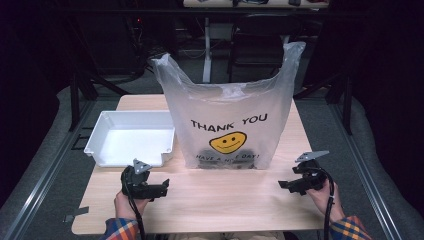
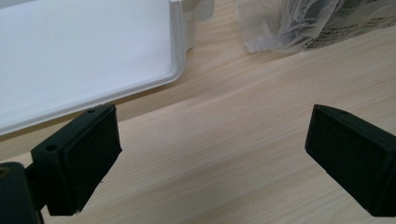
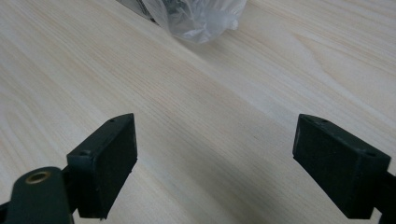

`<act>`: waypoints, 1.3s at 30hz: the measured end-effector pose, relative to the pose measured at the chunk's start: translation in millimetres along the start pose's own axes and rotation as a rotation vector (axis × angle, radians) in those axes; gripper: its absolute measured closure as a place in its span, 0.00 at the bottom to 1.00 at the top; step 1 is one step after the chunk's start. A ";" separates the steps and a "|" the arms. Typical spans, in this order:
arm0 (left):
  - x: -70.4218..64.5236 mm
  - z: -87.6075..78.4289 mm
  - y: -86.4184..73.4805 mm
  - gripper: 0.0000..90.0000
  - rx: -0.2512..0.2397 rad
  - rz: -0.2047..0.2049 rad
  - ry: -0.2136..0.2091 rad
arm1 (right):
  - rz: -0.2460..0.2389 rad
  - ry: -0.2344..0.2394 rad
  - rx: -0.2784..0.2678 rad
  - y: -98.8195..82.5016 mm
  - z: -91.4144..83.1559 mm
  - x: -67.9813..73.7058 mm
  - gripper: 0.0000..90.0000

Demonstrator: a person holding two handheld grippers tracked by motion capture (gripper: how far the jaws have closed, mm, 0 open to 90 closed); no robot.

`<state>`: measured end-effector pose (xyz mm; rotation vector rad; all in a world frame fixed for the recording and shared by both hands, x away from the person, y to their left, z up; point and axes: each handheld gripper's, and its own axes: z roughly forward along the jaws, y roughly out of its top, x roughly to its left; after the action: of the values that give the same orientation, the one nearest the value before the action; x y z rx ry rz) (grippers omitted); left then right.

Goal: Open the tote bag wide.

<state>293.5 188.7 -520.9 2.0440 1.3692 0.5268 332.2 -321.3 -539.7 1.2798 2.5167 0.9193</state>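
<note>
Plastic bag (image 1: 227, 112), translucent white, upright at mid-table between both grippers, just beside white tray (image 1: 131, 137).
Printed "THANK YOU", yellow smiley, smaller black line below; handles raised, dark contents blurred at base. Crinkled corners seen in both gripper views. Left gripper (image 1: 159, 190) and right gripper (image 1: 286, 185) low over wooden table (image 1: 220, 200), near edge; jaws of each spread wide, nothing between.

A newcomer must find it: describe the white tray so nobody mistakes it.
Start at the wooden table. On its far left part, left of the upright "THANK YOU" plastic bag, sits the white tray. It is opaque, low, rectangular and empty, unlike the tall translucent bag.
</note>
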 end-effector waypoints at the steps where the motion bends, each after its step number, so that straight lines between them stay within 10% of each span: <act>1: -0.1 -0.2 0.0 0.04 -0.003 0.000 0.000 | 0.001 -0.005 0.005 0.6 -0.2 0.8 0.16; 39: -13.4 -5.9 47.9 0.30 -0.158 0.050 -0.098 | -0.065 -0.007 -0.078 45.2 -19.7 15.4 0.40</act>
<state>317.1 164.8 -483.7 1.9534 1.1841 0.5325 344.9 -298.2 -495.3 1.1696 2.4753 0.9865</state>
